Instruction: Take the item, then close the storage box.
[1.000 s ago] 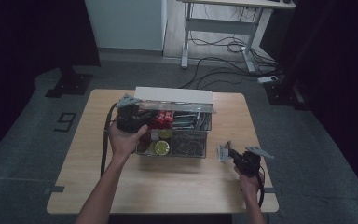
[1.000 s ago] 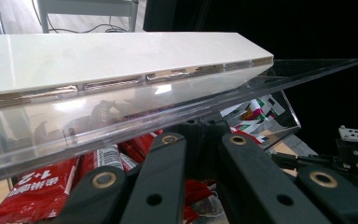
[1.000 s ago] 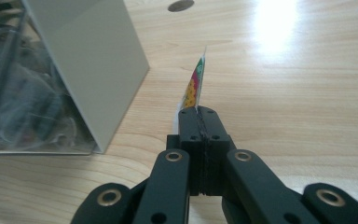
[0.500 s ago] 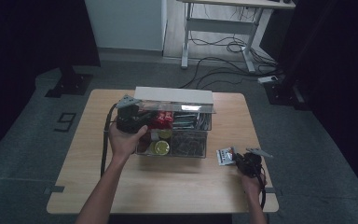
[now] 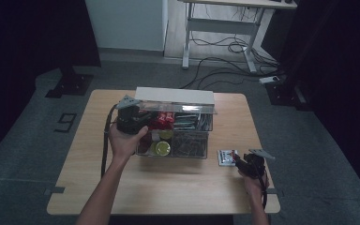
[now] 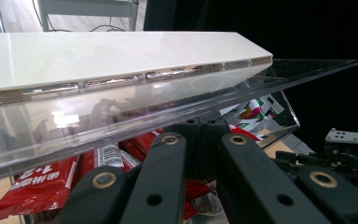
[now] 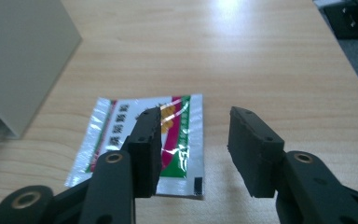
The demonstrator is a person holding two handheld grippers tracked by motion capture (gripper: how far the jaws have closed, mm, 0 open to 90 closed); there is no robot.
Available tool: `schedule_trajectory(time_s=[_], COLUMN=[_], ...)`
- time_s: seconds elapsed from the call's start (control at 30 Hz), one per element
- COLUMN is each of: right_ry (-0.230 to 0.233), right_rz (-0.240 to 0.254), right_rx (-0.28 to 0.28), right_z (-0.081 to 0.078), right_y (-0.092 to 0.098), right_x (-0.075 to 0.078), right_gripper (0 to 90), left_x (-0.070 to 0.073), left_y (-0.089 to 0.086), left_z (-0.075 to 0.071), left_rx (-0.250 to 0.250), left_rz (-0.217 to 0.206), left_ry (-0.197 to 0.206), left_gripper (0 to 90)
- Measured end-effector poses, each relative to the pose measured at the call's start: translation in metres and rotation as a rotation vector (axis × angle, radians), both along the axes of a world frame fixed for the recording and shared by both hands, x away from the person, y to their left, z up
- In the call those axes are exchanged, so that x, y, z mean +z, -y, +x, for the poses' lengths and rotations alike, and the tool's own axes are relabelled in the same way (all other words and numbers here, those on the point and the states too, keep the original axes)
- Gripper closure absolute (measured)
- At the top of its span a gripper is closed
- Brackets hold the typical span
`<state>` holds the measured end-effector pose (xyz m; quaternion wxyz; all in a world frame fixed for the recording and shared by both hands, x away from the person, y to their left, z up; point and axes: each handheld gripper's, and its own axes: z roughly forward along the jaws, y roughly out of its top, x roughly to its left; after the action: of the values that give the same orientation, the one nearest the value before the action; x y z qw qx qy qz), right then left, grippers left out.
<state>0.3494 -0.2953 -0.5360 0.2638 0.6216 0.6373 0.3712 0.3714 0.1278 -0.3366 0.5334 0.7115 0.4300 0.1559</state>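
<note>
On the table (image 5: pixel 168 187) just right of the clear box (image 5: pixel 190 145), the sachet (image 7: pixel 144 144) lies flat beneath the right gripper (image 7: pixel 193 140), whose jaws have just been opening and should clear it fully before lifting, while the left gripper (image 6: pixel 200 154), jaws together, props the lid (image 6: pixel 121 116).

You are in a dark lab room. A small wooden table (image 5: pixel 168 187) stands on grey floor (image 5: pixel 37 140). Black curtains (image 5: pixel 23 33) hang around, and cables (image 5: pixel 220 51) lie under a desk (image 5: pixel 234 4).
</note>
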Motion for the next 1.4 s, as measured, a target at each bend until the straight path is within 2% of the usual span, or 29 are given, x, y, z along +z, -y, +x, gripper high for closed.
schedule_trajectory(time_s=[0.2,0.47,0.87,1.4], right_ry=[0.046,0.076,0.083,0.083], right_rz=[0.03,0.045,0.053,0.055], right_rx=[0.018,0.04,0.053,0.062], right_z=[-0.004,-0.008,-0.01,-0.012], right_y=[-0.002,-0.007,-0.009,-0.009], right_x=[0.009,0.016,0.019,0.02], right_gripper=[52.5,52.9,54.1,55.2], left_x=[-0.001,0.0,-0.001,-0.007], left_y=[0.0,0.001,-0.002,-0.003], left_z=[0.0,-0.001,-0.008,-0.019], left_rx=[-0.001,-0.011,-0.017,-0.033], left_rz=[0.0,-0.001,-0.004,-0.007], left_ry=[-0.002,-0.006,-0.001,-0.02], left_gripper=[90.0,90.0,90.0,90.0])
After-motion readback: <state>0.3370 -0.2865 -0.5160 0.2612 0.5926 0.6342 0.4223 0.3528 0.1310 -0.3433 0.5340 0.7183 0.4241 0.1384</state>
